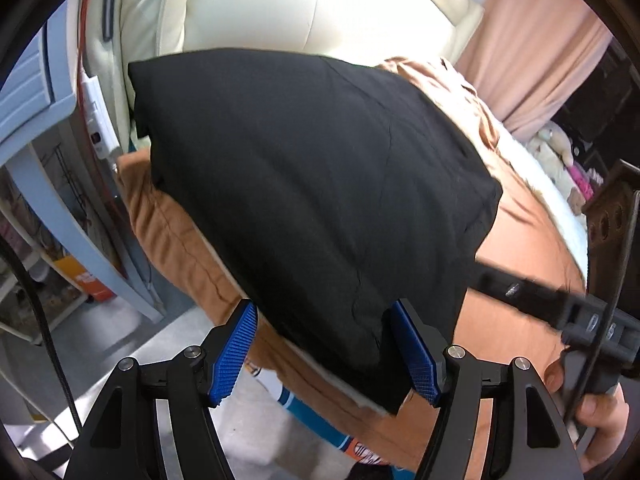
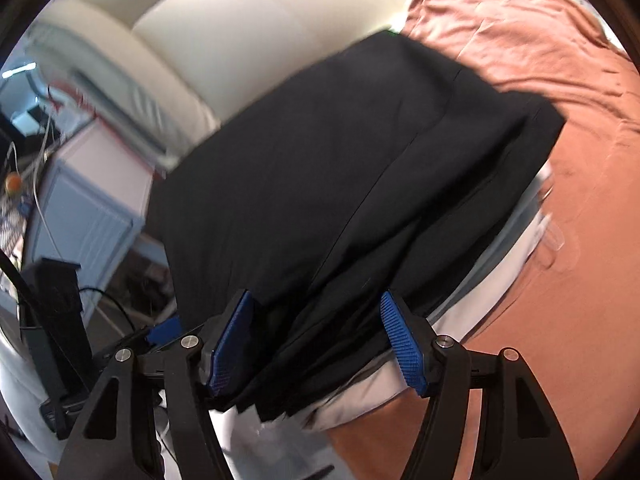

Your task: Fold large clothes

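A large black garment (image 1: 312, 184) lies folded on a bed with a brown sheet (image 1: 520, 240). My left gripper (image 1: 328, 352) is open, its blue pads (image 1: 236, 348) on either side of the garment's near corner, not clamping it. In the right wrist view the same black garment (image 2: 340, 184) lies in stacked layers over a white and grey cloth (image 2: 460, 320). My right gripper (image 2: 320, 344) is open, its blue pads (image 2: 404, 348) spread around the garment's near edge. The right gripper also shows in the left wrist view (image 1: 592, 320), held by a hand.
A cream padded headboard (image 1: 312, 4) stands behind the garment. A pale blue cabinet (image 2: 88, 216) and cables stand left of the bed. The brown sheet (image 2: 560, 160) stretches to the right. A pink curtain (image 1: 540, 40) hangs at the far right.
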`<state>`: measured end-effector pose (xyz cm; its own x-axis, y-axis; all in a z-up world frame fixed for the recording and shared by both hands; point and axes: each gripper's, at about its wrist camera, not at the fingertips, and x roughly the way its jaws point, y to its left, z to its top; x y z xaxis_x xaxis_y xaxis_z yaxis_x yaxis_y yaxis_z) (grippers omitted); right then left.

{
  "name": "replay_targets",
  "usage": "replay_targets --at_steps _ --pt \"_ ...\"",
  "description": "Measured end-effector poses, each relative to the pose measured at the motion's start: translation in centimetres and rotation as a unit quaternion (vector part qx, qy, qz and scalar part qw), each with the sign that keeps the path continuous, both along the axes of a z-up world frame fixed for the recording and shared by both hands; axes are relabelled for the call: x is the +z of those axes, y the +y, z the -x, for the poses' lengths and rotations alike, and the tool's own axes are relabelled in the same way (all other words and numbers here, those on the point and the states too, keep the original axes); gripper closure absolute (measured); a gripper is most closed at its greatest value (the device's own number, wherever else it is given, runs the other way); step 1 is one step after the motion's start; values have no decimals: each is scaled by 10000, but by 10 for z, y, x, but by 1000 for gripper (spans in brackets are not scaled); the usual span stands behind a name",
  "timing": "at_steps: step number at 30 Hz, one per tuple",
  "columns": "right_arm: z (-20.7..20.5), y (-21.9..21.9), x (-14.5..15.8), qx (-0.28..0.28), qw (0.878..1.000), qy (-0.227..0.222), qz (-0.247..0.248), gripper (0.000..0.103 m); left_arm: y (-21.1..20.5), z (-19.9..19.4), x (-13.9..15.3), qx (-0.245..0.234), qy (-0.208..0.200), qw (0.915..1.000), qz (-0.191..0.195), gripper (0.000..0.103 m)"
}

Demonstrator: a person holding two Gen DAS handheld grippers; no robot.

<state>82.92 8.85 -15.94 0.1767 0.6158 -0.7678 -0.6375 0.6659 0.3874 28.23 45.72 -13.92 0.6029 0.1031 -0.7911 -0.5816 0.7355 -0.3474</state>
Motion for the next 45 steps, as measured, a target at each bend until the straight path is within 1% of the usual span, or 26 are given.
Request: replay_targets --at_steps 3,5,7,10,14,19,20,21,22,23,25,26,27,29,31,34,38,45 --pt "11 1 -21 -35 9992 69 393 38 -3 9 -7 -1 37 9999 132 32" --pt "11 -5 -30 -64 9987 226 453 38 -6 15 -5 -3 -10 9999 164 32" --pt "13 -15 -29 -175 9985 258 439 38 -10 21 2 -13 -46 9999 107 32" --pt "22 -35 -17 -281 9991 183 277 38 -17 26 16 -52 -84 10000 -3 32" --pt "34 -66 10 -437 9989 -96 119 38 -31 35 35 -117 -162 9997 -126 32" --pt "58 -105 39 -599 9973 -411 93 38 -57 45 59 -326 -351 9984 -303 32" --pt "65 -114 46 -665 9965 -499 108 35 -63 47 64 -378 -386 9980 -341 31" --pt "73 -125 50 -714 9958 -567 105 29 -70 50 68 -424 -420 9975 -385 27" --pt "81 -134 56 -764 9949 -646 87 27 -74 51 72 -453 -448 9971 -421 20" --pt "88 -139 62 -805 9941 -718 76 24 -81 54 77 -483 -500 9964 -483 17" --pt "107 -153 72 -906 9920 -879 73 21 -93 60 87 -545 -622 9947 -618 9" --pt "118 -156 77 -937 9911 -940 85 17 -99 64 92 -568 -684 9936 -696 7" --pt "128 -162 83 -975 9899 -1021 111 10 -106 68 98 -577 -757 9923 -797 2" --pt "150 -178 95 -1031 9875 -1185 157 0 -117 76 106 -601 -871 9901 -924 1" --pt "171 -190 106 -1158 9836 -1371 186 0 -129 83 115 -691 -967 9881 -977 0" --pt "199 -215 116 -1338 9803 -1451 120 0 -148 95 125 -812 -1071 9854 -1044 0" --pt "236 -243 130 -1539 9749 -1608 24 0 -178 112 137 -1069 -1122 9797 -1270 0" --pt "300 -293 141 -1814 9647 -1899 -189 0 -219 150 150 -1327 -1330 9709 -1487 0"
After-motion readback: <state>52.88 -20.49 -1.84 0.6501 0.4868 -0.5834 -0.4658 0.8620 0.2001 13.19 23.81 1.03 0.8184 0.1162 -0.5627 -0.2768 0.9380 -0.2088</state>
